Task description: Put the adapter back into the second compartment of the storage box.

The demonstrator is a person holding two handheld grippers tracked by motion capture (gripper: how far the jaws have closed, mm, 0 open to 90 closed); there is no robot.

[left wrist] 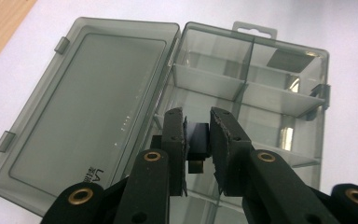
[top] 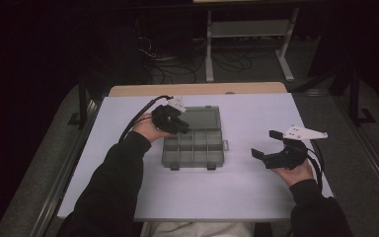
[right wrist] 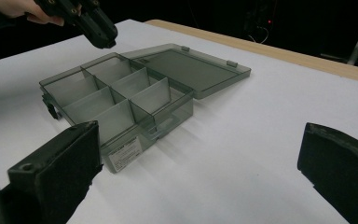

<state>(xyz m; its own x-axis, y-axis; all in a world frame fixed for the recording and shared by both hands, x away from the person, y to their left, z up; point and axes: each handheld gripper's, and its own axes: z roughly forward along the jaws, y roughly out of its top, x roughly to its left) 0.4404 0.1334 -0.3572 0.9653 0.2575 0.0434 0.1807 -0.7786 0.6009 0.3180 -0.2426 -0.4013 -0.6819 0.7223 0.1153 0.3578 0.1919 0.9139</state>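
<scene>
1. A smoky grey transparent organiser box [top: 193, 143] lies open near the middle of the white worktop [top: 256, 192], its dividers splitting it into small compartments.
2. The box's lid [left wrist: 81, 112] is folded right back and lies flat on the worktop beyond the tray, joined along the hinge edge. Two small latch tabs stick out from its free edge.
3. In the left gripper view, pale lettering is moulded or printed near a lid corner. It reads something like "LA", followed by smaller characters too blurred to make out.
4. In the right gripper view, a pale label [right wrist: 126, 153] sits on the box's near outer wall. Its print is too small to read.
5. A hang tab [left wrist: 254, 31] with a slot projects from one short side of the tray.
6. The left claw [left wrist: 196, 135] hangs over the tray beside the hinge, in the high view at the box's upper-left corner. Its jaws are closed in on a small dark block [left wrist: 196, 140], which is pinched between the pads above a compartment.
7. The right claw [top: 269, 144] is held above bare worktop to the right of the box and well apart from it. Its jaws are spread wide, with nothing between them.
8. A light wooden strip [top: 197, 89] edges the far side of the worktop.
9. Both forearms wear dark sleeves [top: 113, 187].
</scene>
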